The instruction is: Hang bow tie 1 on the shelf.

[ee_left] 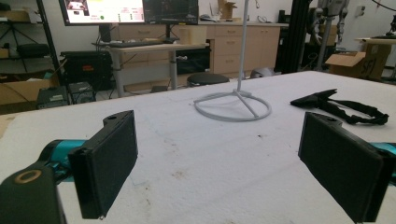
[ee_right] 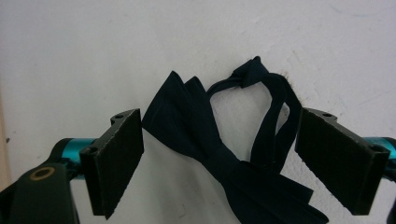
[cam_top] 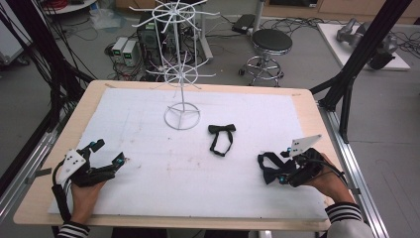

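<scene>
Two bow ties on white foam board [cam_top: 148, 129]: one bow tie [cam_top: 221, 138] lying loose near board centre, just at four o'clock from wire display stand [cam_top: 181, 64]; second bow tie [cam_top: 270, 167] at right edge of board, about three o'clock from centre, right at tips of right gripper [cam_top: 283, 167].

Step in hand, as judged: picking up second bow tie, probably for hanging on stand's hooks. Grasp not yet made.

Right gripper view: jaws wide apart, dark folded wing and strap loop of that bow tie [ee_right: 224, 154] lying between them. Left pad [ee_right: 116, 161] at nine o'clock of fabric and just beside wing's edge; right pad [ee_right: 343, 161] at three o'clock, next to strap, perhaps brushing it. No squeeze visible, so open, nothing held.

Next move, by estimate: closing on centre knot or bundled wing rather than thin strap, then lifting straight up so loop hangs free; limp fabric likely to sag or slip out if only strap caught.

Left gripper [cam_top: 108, 152] resting on board at eight o'clock from centre, jaws spread wide with bare foam between, holding nothing.
</scene>
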`<state>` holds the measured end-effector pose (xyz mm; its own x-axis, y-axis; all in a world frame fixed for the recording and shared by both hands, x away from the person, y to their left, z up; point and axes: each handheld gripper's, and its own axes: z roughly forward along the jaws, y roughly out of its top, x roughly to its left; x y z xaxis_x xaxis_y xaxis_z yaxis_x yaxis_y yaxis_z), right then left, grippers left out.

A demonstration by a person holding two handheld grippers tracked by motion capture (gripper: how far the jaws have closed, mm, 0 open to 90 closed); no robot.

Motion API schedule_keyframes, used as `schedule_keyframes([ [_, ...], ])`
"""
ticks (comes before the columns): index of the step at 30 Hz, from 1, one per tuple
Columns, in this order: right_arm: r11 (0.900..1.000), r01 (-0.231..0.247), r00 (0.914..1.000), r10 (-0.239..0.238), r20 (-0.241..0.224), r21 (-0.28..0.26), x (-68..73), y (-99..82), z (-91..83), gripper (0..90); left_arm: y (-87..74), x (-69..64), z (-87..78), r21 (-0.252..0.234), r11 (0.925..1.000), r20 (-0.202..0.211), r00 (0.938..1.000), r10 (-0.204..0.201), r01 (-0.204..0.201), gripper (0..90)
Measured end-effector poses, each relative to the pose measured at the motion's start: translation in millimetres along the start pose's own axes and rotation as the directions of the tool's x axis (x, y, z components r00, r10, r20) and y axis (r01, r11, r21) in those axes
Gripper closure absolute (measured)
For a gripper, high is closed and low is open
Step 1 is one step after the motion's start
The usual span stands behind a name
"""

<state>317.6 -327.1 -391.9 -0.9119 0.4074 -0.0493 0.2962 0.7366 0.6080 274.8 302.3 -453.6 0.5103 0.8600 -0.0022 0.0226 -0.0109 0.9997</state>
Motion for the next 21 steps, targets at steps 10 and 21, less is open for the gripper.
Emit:
schedule_keyframes([
  [10,0.9954,0.034,0.9993,-0.035,0.008,0.09,2.3,-0.1,10.0,15.7,0.0,-0.1,0.1,0.001,1.0,0.0,1.0,0.0,0.0,12.3],
  [21,0.9787,0.093,0.9944,-0.101,0.033,0.183,1.6,-0.2,16.2,24.9,0.0,0.0,0.2,-0.002,1.0,0.0,1.0,-0.003,0.003,12.3],
])
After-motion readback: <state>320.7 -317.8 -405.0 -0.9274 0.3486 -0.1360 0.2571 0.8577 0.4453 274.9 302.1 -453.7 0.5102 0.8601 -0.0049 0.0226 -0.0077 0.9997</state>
